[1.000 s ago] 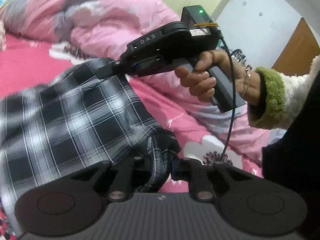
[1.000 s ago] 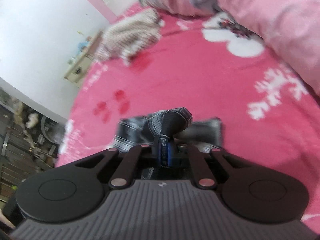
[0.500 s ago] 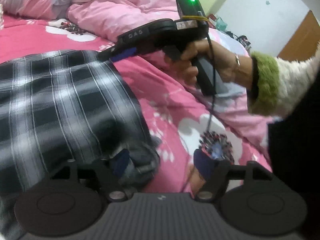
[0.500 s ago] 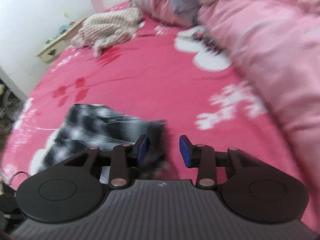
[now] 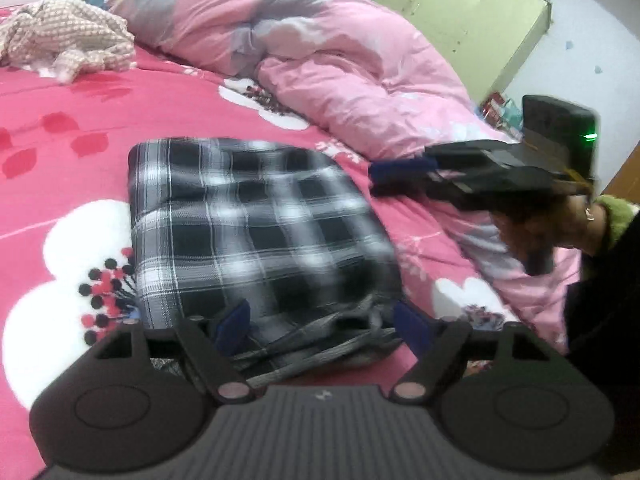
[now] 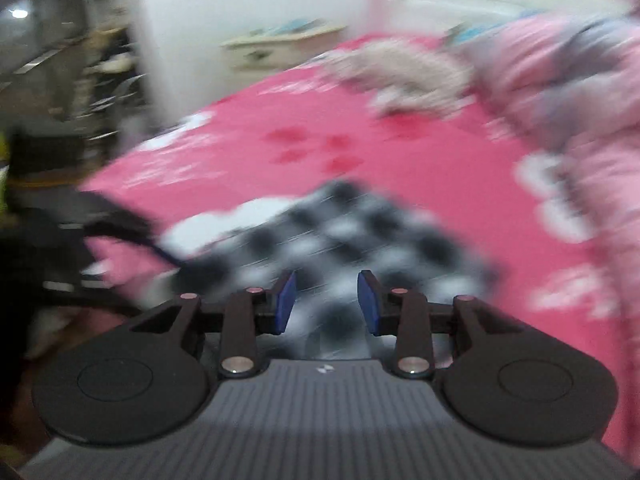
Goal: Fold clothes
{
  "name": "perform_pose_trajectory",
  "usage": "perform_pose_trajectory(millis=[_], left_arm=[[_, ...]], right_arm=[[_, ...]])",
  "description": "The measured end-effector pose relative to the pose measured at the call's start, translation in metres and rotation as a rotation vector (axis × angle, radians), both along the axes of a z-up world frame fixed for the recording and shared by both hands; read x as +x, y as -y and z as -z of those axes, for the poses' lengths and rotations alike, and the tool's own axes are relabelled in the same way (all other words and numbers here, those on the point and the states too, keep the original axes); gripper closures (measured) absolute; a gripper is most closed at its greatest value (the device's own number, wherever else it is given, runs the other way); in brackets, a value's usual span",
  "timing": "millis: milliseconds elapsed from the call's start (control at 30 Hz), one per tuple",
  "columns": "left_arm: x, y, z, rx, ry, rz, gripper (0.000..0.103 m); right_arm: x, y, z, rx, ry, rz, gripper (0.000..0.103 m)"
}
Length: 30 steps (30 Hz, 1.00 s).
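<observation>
Cloth lay folded on the bed: a black-and-white plaid garment (image 5: 256, 224), squared into a thick packet on the bright pink flower-printed bedsheet (image 5: 80, 120). The left tongs (image 5: 324, 324) stood wide apart, having just been opening, their blue pads to either side of the packet's near bunched edge without pressing it. The right tongs (image 6: 326, 302) were moderately apart with nothing clamped, the plaid only a blur beyond them; from the left camera they showed well clear of the packet's far right corner (image 5: 400, 170), gripped by a hand (image 5: 532, 228) in a fuzzy green cuff. To my eye the release was the step in hand, and doing it well meant drawing both tools straight back without snagging the loose grey hem at the near edge, then perhaps pressing the top flat so the layers stayed stacked. A rumpled pale pink quilt (image 5: 320, 48) was heaped along the far side, a crumpled beige patterned garment (image 5: 64, 40) waited near the head of the bed, and a yellow-green cupboard (image 5: 472, 20) stood against the white wall.
</observation>
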<state>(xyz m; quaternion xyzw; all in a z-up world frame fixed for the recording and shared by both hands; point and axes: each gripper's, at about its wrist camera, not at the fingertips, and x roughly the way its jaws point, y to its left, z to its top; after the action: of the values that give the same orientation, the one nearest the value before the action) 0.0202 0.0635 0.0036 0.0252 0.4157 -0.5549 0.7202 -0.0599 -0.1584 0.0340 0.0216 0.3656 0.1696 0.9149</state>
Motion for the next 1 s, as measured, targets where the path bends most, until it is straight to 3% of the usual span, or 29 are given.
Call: perform_pose_trajectory(millis=[100,200,333,533,733,833,1000], left_arm=[[-0.010,0.010,0.014,0.059,0.015,0.050,0.023],[-0.020,0.011,0.018,0.089,0.043,0.096,0.023],[-0.025,0.009,0.019,0.115,0.057,0.114,0.023],[-0.043,0.019,0.009,0.103,0.202,0.189,0.023],[-0.091,0.056,0.018,0.119,0.495,0.415,0.024],[-0.113,0.073,0.031,0.131,0.632,0.519,0.024],[-0.132,0.091,0.045,0.133,0.763,0.574,0.024]], right_arm=[[-0.003,-0.021,0.025,0.009,-0.117,-0.094,0.072],[-0.018,-0.023,0.060,0.045,-0.301,-0.106,0.072],[-0.039,-0.009,0.070,0.085,-0.382,-0.054,0.072],[-0.037,0.044,0.052,0.248,-0.311,0.229,0.070],[-0.014,0.111,0.055,0.539,-0.271,0.599,0.067],[0.003,0.131,0.059,0.651,-0.245,0.683,0.066],[0.046,0.133,0.067,0.662,-0.228,0.684,0.066]])
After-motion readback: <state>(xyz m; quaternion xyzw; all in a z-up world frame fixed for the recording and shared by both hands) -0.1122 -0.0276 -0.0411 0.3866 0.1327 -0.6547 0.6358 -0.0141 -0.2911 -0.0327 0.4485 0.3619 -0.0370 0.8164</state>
